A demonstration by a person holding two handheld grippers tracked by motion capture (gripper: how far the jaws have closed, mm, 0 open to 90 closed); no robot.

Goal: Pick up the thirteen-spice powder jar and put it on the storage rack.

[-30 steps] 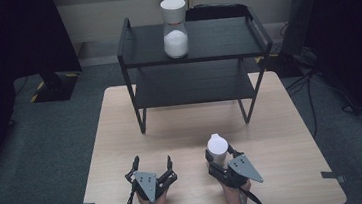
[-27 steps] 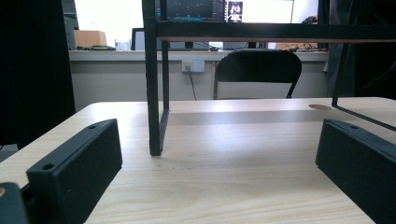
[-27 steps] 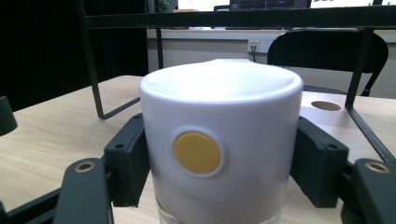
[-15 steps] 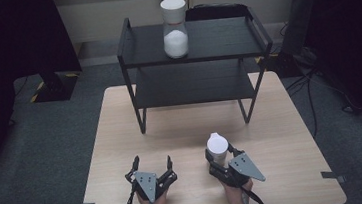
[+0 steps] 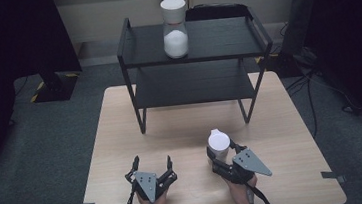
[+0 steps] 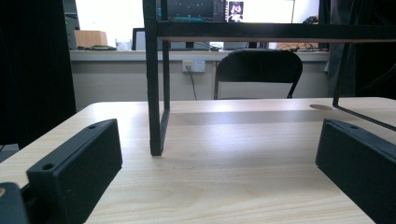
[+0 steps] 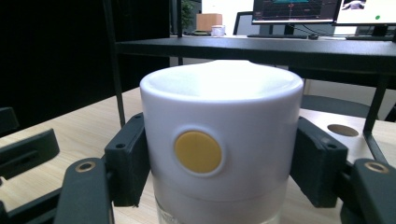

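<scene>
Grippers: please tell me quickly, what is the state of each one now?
Left gripper: open, holding nothing.
Right gripper: shut on the white container.

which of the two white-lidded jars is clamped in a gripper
The jar near the front of the table, gripped at its lid by the right gripper. The other jar stands free on the rack's top shelf.

This looks like an office or a lab room. The floor is grey carpet (image 5: 47, 145). Behind the wooden table (image 6: 224, 177) stands a black office chair (image 6: 258, 70) near a wall socket (image 6: 194, 65). On a desk further back, computer monitors (image 7: 294, 10) show graphs.
</scene>
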